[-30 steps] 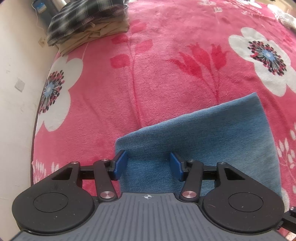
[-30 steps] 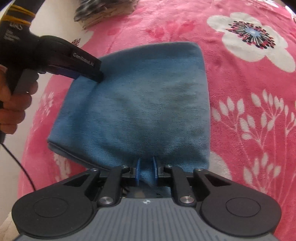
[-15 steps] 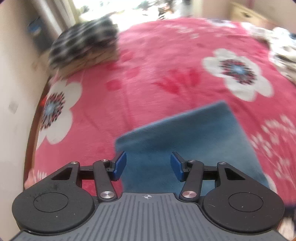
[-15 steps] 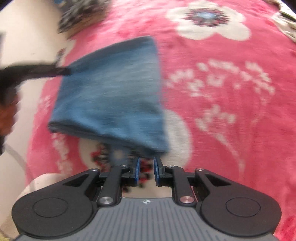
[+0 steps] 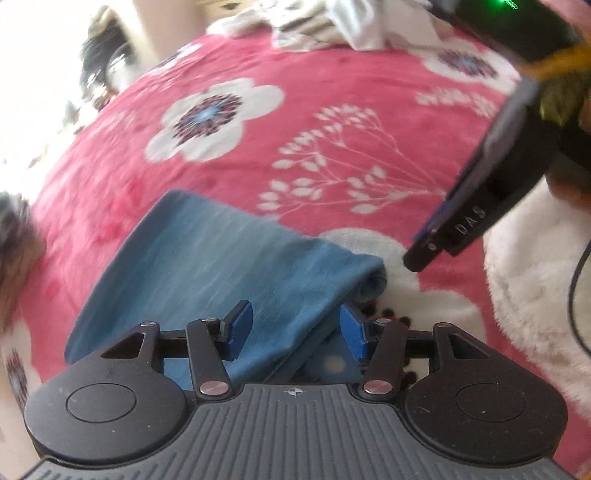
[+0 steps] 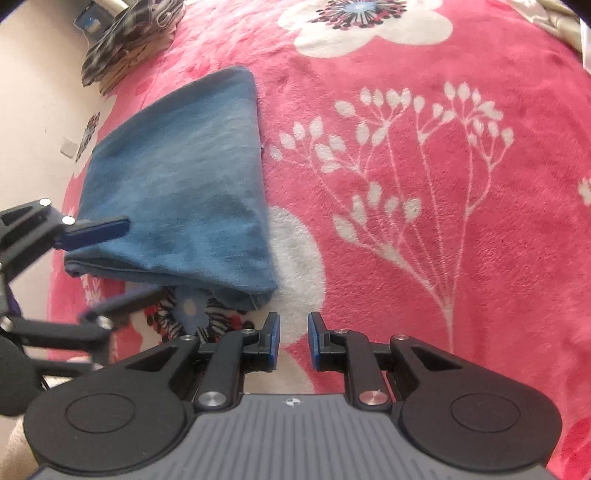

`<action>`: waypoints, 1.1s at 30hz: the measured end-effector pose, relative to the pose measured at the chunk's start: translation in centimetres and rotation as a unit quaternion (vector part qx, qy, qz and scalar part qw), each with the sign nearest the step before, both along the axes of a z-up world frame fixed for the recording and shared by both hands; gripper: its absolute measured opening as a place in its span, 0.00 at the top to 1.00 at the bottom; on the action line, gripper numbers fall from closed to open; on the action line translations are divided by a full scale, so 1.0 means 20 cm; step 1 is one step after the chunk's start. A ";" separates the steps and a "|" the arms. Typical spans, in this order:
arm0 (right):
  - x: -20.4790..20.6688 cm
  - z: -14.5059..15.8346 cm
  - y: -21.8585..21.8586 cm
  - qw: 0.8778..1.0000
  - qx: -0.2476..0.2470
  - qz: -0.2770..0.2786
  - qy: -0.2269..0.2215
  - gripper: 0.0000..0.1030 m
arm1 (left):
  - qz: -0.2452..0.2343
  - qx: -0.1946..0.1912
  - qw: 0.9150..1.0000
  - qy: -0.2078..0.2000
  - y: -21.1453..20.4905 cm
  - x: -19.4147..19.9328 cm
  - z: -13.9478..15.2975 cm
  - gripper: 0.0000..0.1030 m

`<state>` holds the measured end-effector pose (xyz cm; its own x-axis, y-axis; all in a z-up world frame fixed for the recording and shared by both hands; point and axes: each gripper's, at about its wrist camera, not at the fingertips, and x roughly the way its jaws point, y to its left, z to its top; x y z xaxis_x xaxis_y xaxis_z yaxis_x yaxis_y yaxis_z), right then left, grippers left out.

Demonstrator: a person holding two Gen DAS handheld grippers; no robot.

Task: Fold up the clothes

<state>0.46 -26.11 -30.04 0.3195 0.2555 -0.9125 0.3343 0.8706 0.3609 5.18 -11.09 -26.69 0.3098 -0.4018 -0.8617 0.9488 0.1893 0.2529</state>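
text: "DAS" on right gripper (image 5: 436,243) | jeans (image 6: 184,184) folded on blanket (image 6: 406,221), edge straddled by left gripper (image 5: 291,328), fingers closing, not pressing | right fingers released beside jeans | far pile blurred

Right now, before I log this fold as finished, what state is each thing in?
blue garment: folded, lying on the blanket.
left gripper: open, fingers straddling the garment's edge.
right gripper: slightly open, empty, clear of the garment.
checked pile: stacked at the far corner.
pale clothes: crumpled, unfolded.
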 end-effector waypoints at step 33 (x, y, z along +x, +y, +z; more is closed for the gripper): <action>0.01 -0.11 0.00 0.999 0.046 -0.020 -0.007 0.84 | -0.066 0.041 0.996 -0.034 -0.05 -0.05 -0.11 0.66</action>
